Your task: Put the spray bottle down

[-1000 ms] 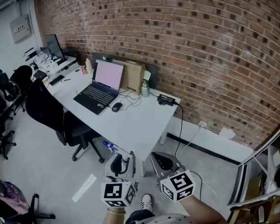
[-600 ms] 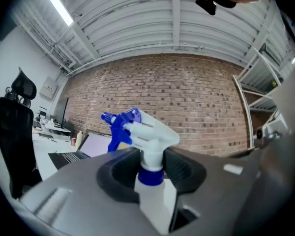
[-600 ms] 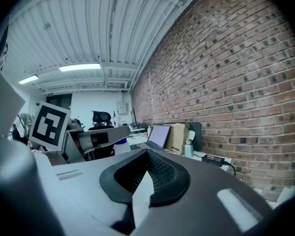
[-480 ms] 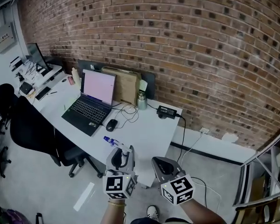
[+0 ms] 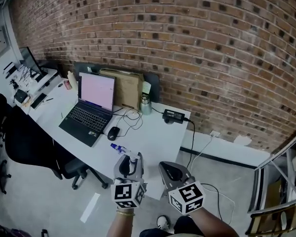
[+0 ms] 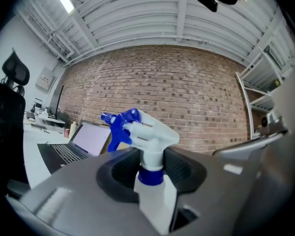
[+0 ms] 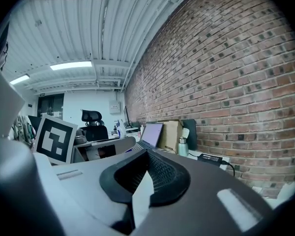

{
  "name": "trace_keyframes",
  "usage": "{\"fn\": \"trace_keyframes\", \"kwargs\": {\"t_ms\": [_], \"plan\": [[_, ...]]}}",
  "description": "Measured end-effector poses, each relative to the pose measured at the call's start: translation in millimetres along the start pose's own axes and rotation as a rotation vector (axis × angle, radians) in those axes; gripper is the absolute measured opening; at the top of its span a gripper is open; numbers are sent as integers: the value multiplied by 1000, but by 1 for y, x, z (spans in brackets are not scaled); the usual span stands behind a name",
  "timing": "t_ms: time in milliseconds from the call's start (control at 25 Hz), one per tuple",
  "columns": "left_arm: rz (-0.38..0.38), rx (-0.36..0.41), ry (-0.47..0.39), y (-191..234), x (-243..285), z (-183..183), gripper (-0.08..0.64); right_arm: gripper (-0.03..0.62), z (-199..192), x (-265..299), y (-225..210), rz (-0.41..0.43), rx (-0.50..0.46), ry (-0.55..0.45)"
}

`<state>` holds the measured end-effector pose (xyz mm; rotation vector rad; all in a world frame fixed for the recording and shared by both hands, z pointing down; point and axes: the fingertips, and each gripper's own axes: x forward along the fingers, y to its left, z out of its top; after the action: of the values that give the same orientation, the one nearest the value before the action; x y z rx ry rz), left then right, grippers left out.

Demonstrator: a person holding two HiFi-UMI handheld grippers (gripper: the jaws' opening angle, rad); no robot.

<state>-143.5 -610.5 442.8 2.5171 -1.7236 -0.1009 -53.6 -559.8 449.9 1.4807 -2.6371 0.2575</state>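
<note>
A white spray bottle (image 6: 148, 132) with a blue trigger and collar stands upright between the jaws of my left gripper (image 6: 150, 165), which is shut on its neck. In the head view the left gripper (image 5: 129, 160) hangs over the near edge of the white desk (image 5: 155, 135), and the spray bottle's (image 5: 119, 149) blue nozzle points left. My right gripper (image 5: 170, 172) is just to the right of it, beside the desk's corner. The right gripper (image 7: 146, 175) has its pads together with nothing between them.
On the desk are an open laptop (image 5: 89, 107), a mouse (image 5: 113, 131), loose cables, a metal flask (image 5: 145, 104), a power adapter (image 5: 173, 116) and a cardboard box (image 5: 126, 88) against the brick wall. A black office chair (image 5: 27, 144) stands at the left. A metal rack (image 5: 286, 181) is at the right.
Both grippers have come forward from over the floor to the desk's near edge. The left gripper still holds the spray bottle; the right stays shut.
</note>
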Motion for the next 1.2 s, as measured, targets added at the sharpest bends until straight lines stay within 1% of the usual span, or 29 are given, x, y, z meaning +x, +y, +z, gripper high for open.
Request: {"fn": "trace_keyframes", "kwargs": {"t_ms": [240, 400, 560, 680, 720, 760, 800, 880, 1080, 1200], "plan": [[9, 24, 20, -5, -3, 0, 144, -2, -2, 2, 4, 15, 5, 5], [19, 26, 27, -4, -8, 0, 184, -2, -2, 4, 11, 34, -4, 6], [35, 2, 27, 0, -21, 3, 196, -2, 5, 2, 19, 52, -15, -10], [52, -6, -1, -2, -39, 12, 196, -2, 12, -3, 26, 64, -17, -29], [64, -2, -6, -4, -46, 14, 191, -2, 13, -6, 28, 67, -16, -37], [80, 2, -4, -6, -53, 15, 162, -2, 14, -8, 30, 70, -14, -45], [99, 7, 1, -7, -59, 16, 120, -2, 16, -11, 32, 73, -14, -55], [136, 12, 11, -10, -71, 20, 12, -2, 18, -16, 36, 78, -15, -73], [148, -39, 7, -20, -97, 28, 9, -2, 19, -29, 44, 87, -15, -94], [141, -38, 10, -23, -105, 30, 8, -2, 18, -33, 51, 100, -23, -95]]}}
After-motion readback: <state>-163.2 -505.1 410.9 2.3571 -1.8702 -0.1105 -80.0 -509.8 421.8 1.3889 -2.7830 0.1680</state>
